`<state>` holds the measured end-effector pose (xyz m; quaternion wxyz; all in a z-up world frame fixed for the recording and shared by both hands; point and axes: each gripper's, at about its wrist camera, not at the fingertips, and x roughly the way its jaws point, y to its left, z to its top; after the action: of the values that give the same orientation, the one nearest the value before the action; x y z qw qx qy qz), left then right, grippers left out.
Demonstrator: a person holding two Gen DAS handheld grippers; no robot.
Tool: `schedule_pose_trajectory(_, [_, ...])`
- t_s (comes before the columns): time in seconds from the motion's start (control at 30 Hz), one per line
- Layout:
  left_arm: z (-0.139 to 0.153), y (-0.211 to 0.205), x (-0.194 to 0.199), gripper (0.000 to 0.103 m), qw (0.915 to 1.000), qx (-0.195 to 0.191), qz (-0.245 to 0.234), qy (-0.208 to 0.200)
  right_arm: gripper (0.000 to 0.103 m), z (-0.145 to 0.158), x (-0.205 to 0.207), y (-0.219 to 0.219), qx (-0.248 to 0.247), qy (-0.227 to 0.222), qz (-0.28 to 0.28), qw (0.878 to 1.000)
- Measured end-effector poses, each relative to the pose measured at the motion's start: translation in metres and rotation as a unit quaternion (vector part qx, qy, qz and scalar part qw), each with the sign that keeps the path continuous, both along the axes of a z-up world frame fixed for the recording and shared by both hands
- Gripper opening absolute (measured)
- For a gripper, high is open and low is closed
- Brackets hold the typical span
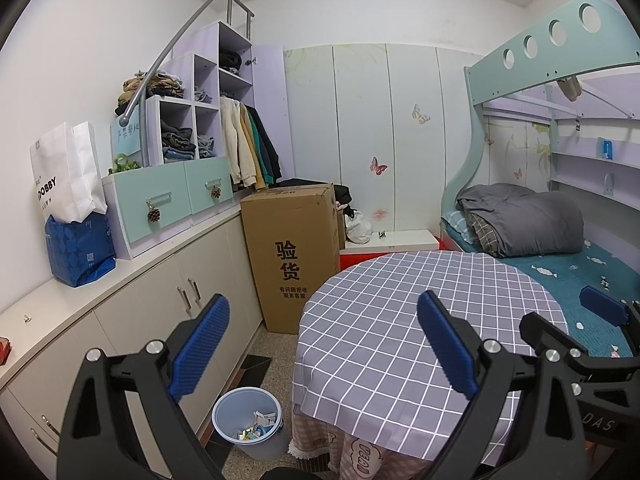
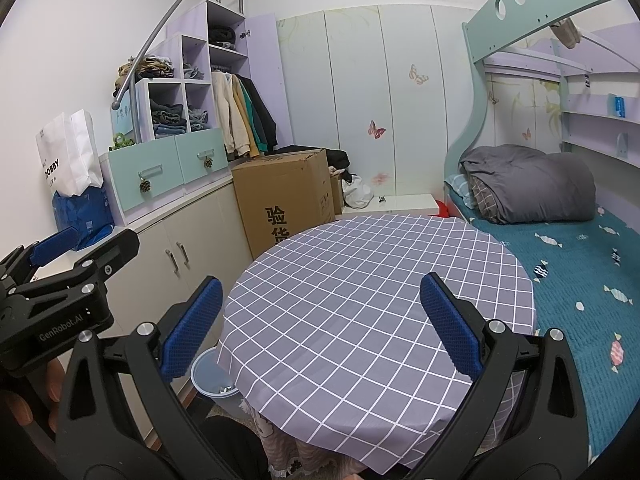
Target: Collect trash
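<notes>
A pale blue trash bin (image 1: 249, 422) stands on the floor left of the round table (image 1: 400, 320), with several paper scraps (image 1: 260, 426) inside. In the right wrist view only part of the bin (image 2: 210, 376) shows past the tablecloth edge. My left gripper (image 1: 324, 344) is open above the table's left edge, nothing between its blue pads. My right gripper (image 2: 320, 328) is open over the checked tablecloth (image 2: 380, 300), also holding nothing. No trash shows on the tablecloth. Each gripper appears at the edge of the other's view.
A tall cardboard box (image 1: 294, 256) stands behind the table beside low cabinets (image 1: 180, 292). A white paper bag (image 1: 66, 176) and a blue bag (image 1: 80, 248) sit on the counter. A bunk bed (image 2: 560, 240) with a grey duvet runs along the right.
</notes>
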<state>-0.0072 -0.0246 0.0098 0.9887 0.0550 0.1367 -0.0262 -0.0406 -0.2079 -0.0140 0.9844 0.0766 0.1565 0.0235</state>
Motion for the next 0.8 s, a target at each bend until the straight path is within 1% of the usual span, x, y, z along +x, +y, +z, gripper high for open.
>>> schedule_pose_trajectory(0.8, [-0.0025,0.0031,-0.0004,0.093,1.0,0.0,-0.002,0.002,0.097,0.0003,0.0012,0.0024,0.0,0.001,0.001,1.0])
